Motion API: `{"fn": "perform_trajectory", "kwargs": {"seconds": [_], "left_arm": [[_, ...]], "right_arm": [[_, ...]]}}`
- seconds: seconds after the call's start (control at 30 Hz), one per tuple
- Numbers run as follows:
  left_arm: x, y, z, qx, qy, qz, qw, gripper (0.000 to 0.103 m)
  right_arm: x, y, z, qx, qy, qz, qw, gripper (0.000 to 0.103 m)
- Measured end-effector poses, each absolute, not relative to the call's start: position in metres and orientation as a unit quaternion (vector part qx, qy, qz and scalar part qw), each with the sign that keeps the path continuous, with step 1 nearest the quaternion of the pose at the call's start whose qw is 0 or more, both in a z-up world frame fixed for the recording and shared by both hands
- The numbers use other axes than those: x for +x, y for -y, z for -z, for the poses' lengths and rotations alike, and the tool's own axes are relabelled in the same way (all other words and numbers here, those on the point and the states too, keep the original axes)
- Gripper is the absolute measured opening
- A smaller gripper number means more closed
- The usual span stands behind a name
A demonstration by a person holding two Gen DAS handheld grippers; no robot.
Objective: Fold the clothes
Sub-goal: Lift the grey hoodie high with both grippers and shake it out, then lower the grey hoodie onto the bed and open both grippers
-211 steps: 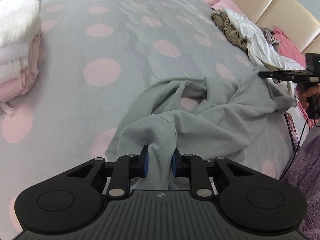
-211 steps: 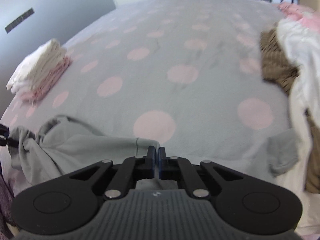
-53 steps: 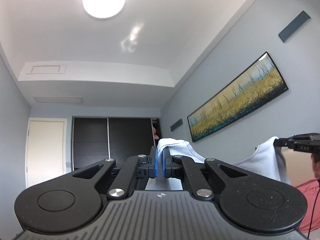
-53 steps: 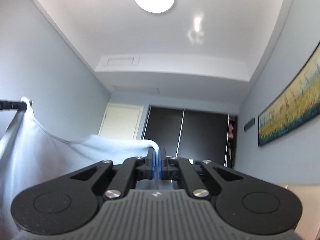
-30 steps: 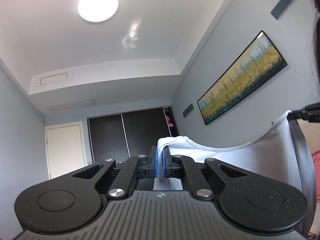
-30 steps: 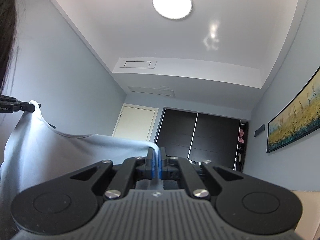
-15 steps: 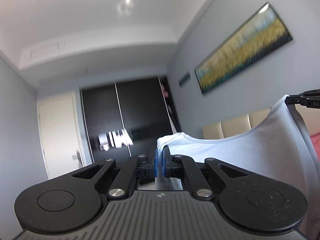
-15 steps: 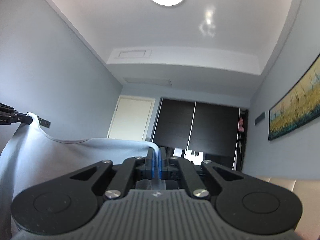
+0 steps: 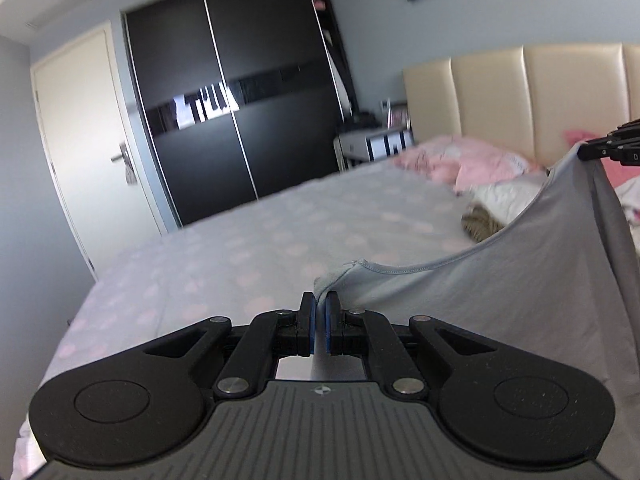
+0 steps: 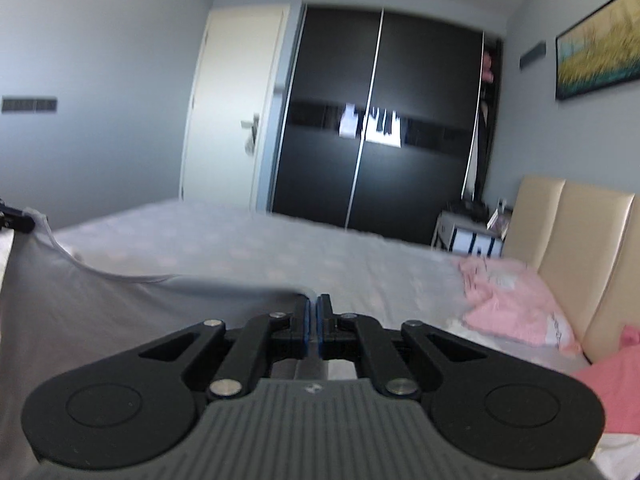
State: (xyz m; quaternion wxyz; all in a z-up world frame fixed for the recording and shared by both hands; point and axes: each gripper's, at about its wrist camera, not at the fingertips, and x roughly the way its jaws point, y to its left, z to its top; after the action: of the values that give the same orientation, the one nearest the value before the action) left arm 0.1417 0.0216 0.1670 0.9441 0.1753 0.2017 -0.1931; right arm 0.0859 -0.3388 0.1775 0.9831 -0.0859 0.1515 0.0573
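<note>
Bedroom, polka-dot bed (image 9: 248,248) below. Grey garment (image 9: 500,304), soft, light and limp by its sag, hangs spread above it between my tools. My left gripper (image 9: 319,312) and right gripper (image 10: 313,316) are each clamped on a top corner, good holds for keeping it flat.

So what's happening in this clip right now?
A person with a gripper in each hand is holding a grey garment up above a bed. The left gripper is shut on one end of its top edge, the right gripper on the other, and the cloth hangs spread between them. No fold is made yet. Loose pink clothes lie near the headboard.
</note>
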Motion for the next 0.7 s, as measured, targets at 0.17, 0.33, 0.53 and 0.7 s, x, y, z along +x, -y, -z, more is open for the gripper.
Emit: {"fn": "perform_trajectory", "kwargs": {"seconds": [0.17,0.33,0.53,0.7], "left_arm": [[0.204,-0.012,-0.101,0.2,-0.264,0.197,0.923,0.003],[0.244,-0.001,-0.047,0.217,-0.319,0.199,0.901,0.003],[0.28,0.013,0.015,0.242,-0.379,0.202,0.87,0.003],[0.283,0.02,0.038,0.255,-0.395,0.205,0.858,0.003]], "right_arm": [[0.165,0.341,-0.106,-0.073,-0.23,-0.04,0.97,0.004],[0.217,0.336,-0.035,-0.084,-0.295,-0.034,0.951,0.004],[0.266,0.336,0.024,-0.077,-0.365,-0.028,0.928,0.004],[0.283,0.335,0.052,-0.072,-0.396,-0.023,0.915,0.004]]}}
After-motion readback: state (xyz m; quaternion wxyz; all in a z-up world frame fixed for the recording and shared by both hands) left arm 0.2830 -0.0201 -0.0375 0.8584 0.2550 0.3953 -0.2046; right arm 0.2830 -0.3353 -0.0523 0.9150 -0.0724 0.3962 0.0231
